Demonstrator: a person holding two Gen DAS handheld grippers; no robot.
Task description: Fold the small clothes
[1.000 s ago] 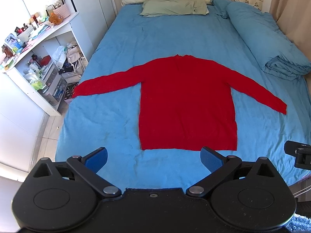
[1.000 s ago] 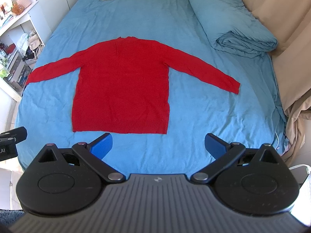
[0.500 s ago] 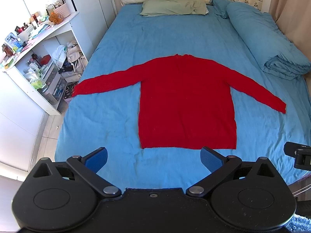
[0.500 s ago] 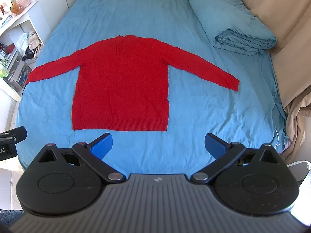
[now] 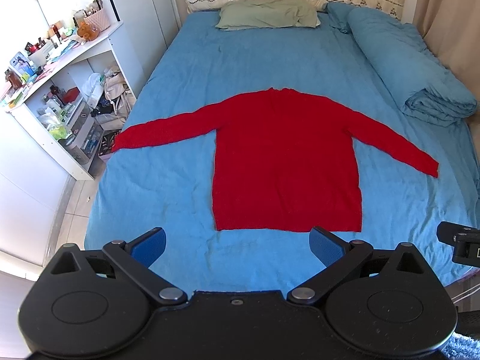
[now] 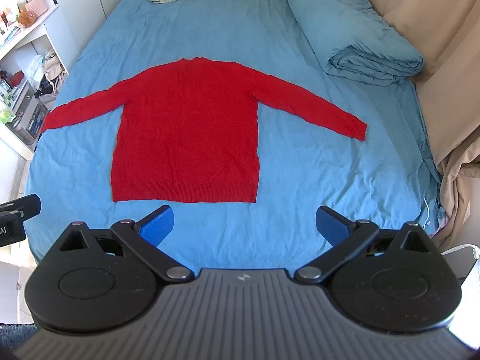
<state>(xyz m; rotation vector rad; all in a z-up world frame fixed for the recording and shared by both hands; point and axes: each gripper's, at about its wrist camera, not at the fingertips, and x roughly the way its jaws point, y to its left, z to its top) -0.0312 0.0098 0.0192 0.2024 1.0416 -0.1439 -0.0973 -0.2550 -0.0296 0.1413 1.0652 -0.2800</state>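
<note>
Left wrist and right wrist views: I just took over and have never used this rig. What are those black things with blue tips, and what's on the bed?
Each picture comes from a camera mounted on a handheld gripper, looking forward along its jaws. The black plates with blue pads are the left gripper and right gripper; both jaws stand open and hold nothing. Ahead, a red sweater lies flat and unfolded on the blue bed sheet, sleeves spread. A rolled blue duvet lies along the right side, a green pillow at the head.

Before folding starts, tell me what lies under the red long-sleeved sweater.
The red long-sleeved knit sweater lies flat, sleeves spread, directly on the blue bed sheet. Blue sheet shows all around it. Whatever the sweater itself covers cannot be seen; no bulge shows.
</note>
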